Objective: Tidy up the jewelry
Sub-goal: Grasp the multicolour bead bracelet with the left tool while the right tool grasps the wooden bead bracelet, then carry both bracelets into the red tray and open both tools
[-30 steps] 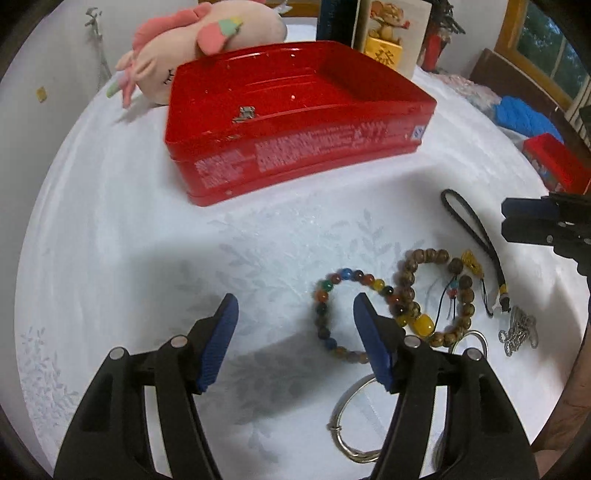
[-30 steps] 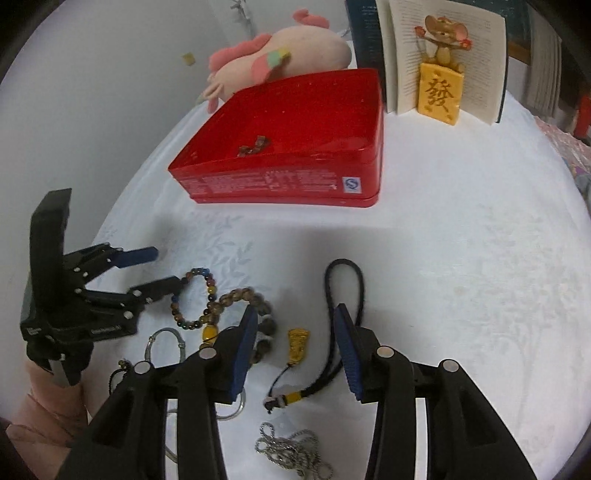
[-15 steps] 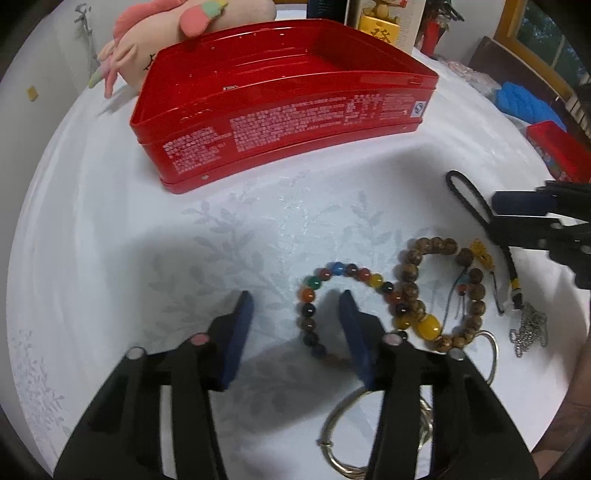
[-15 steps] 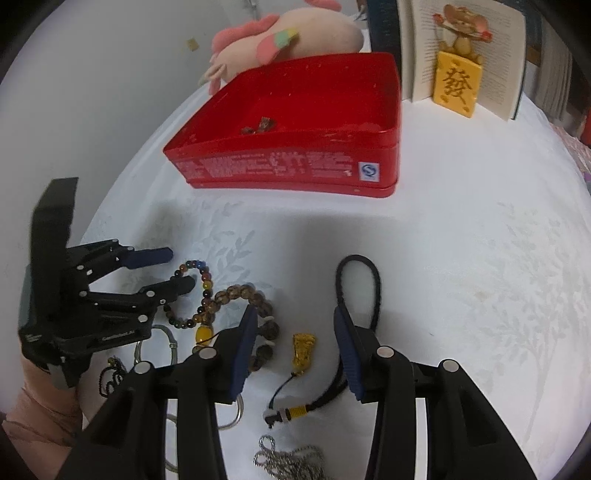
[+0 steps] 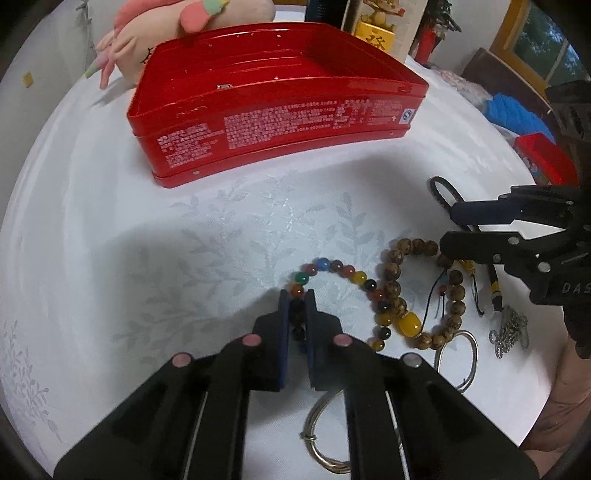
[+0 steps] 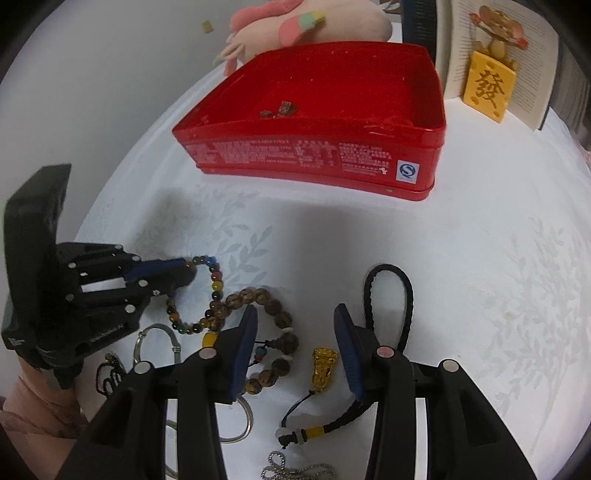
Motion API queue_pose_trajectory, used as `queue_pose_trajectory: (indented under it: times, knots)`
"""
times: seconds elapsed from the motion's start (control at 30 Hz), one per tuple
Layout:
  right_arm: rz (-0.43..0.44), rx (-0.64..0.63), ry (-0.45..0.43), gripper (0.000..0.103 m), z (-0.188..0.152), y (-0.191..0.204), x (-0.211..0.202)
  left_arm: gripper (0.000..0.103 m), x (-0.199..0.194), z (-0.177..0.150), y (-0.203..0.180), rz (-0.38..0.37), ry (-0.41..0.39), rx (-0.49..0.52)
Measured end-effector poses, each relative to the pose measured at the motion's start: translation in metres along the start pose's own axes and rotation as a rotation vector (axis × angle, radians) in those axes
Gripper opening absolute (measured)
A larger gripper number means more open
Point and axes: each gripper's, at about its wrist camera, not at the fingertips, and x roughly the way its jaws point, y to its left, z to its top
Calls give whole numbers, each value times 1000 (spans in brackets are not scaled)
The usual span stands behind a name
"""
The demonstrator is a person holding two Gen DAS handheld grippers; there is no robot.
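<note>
My left gripper (image 5: 296,295) is shut on the left side of a multicoloured bead bracelet (image 5: 334,271), which lies on the white tablecloth; the bracelet also shows in the right wrist view (image 6: 214,280). My right gripper (image 6: 295,314) is open and low over a brown wooden bead bracelet (image 6: 273,314), a gold charm (image 6: 323,367) and a black cord loop (image 6: 388,295). An open red tin (image 5: 280,110) stands behind, with a small item (image 6: 279,109) inside.
Silver rings (image 5: 456,352) and a silver chain (image 5: 511,332) lie by the bracelets. A pink plush toy (image 5: 177,33), a yellow figurine (image 6: 487,85) and an open book (image 6: 532,55) stand behind the tin.
My left gripper moved forward and down and closed on the multicoloured bracelet. My right gripper lowered a little toward the wooden bracelet and charm, still open.
</note>
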Motion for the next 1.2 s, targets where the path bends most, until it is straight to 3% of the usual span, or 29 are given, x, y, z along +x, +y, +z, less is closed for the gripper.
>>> queue_pose_trajectory:
  times: [0.17,0.33,0.47,0.53,0.63,0.93,1.2]
  knots:
    - [20,-41,29,42,3,6,9,6,-7,-1,8,-1,-20,-24]
    - [-41,-96,67,36,6,18,25,6,-14,-1,14,2,-39,-36]
    - [-144,-210,65,34,3,38,34,6,-15,1,14,-2,-44,-35]
    - [-159,-238,64,19,1,46,36,6,-15,1,14,-4,-43,-35]
    - [-188,-260,55,11,1,55,37,6,-13,2,12,-3,-42,-35]
    - [-45,-196,-73,11,5,43,-9,6,-25,0,12,-18,-76,-34]
    - [-15,-166,-153,11,7,37,-41,6,-38,0,8,-30,-111,-33]
